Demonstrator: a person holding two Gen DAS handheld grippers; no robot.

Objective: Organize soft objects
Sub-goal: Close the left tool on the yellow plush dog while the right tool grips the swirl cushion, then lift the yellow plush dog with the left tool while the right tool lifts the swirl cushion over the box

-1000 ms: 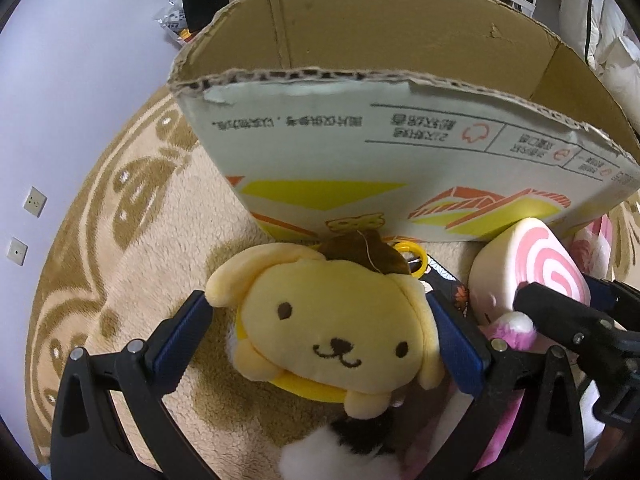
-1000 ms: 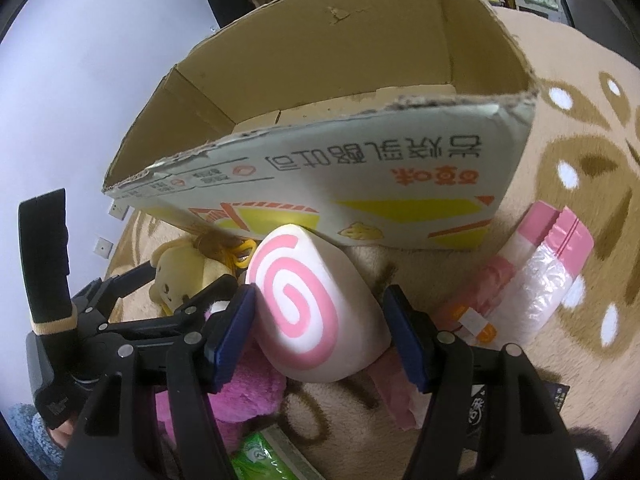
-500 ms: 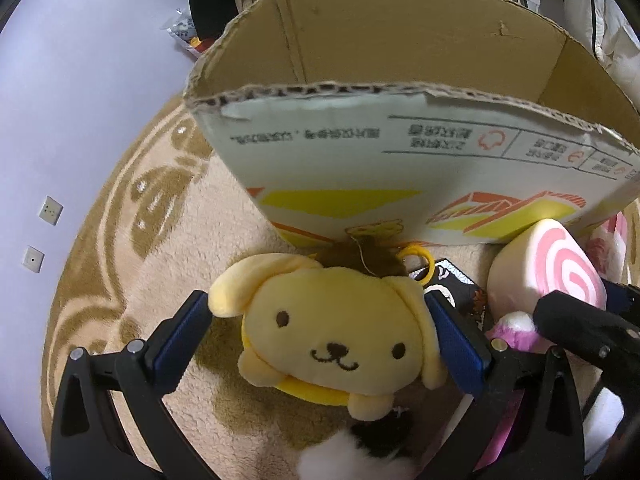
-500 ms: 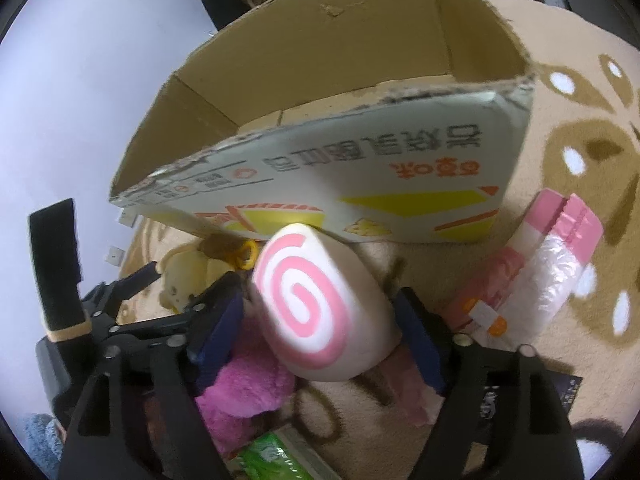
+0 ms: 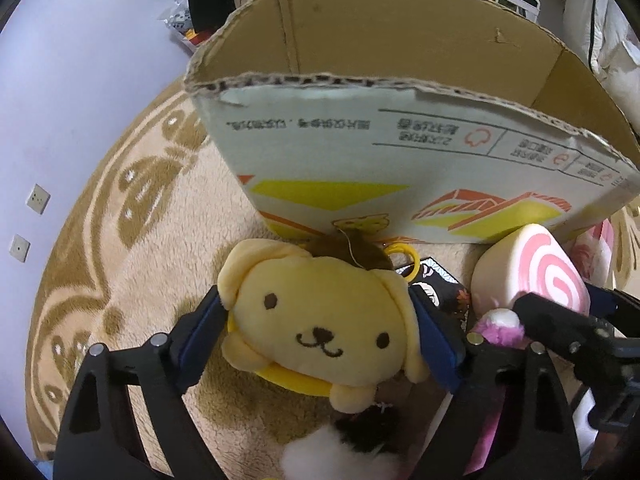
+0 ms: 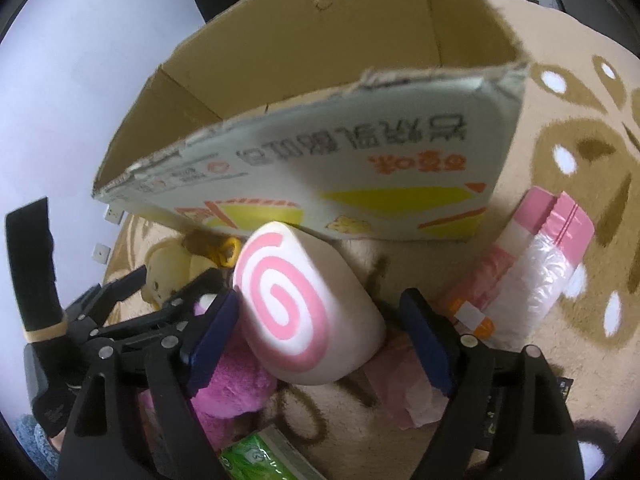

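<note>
Progress looks early: nothing shows inside the open brown corrugated cardboard box [image 5: 420, 52], though its floor is mostly hidden behind the torn front wall. The left gripper [image 5: 320, 340] has its blue-padded jaws pressed against both sides of the yellow plush dog head with floppy ears and stitched smile [image 5: 320, 320], held just in front of the box. The right gripper [image 6: 320, 336] straddles the white cylindrical cushion with a pink spiral face [image 6: 296, 308]; its left pad touches the cushion, the right pad stands apart, so the grasp seems unfinished. Both toys have yet to clear the rim. A fuzzy magenta plush [image 6: 232, 384], a crinkly pink-and-clear plastic pouch [image 6: 532, 276] and a glossy green packet [image 6: 256, 460] lie on the deep-pile beige-and-brown rug [image 5: 132, 240], unsorted.
</note>
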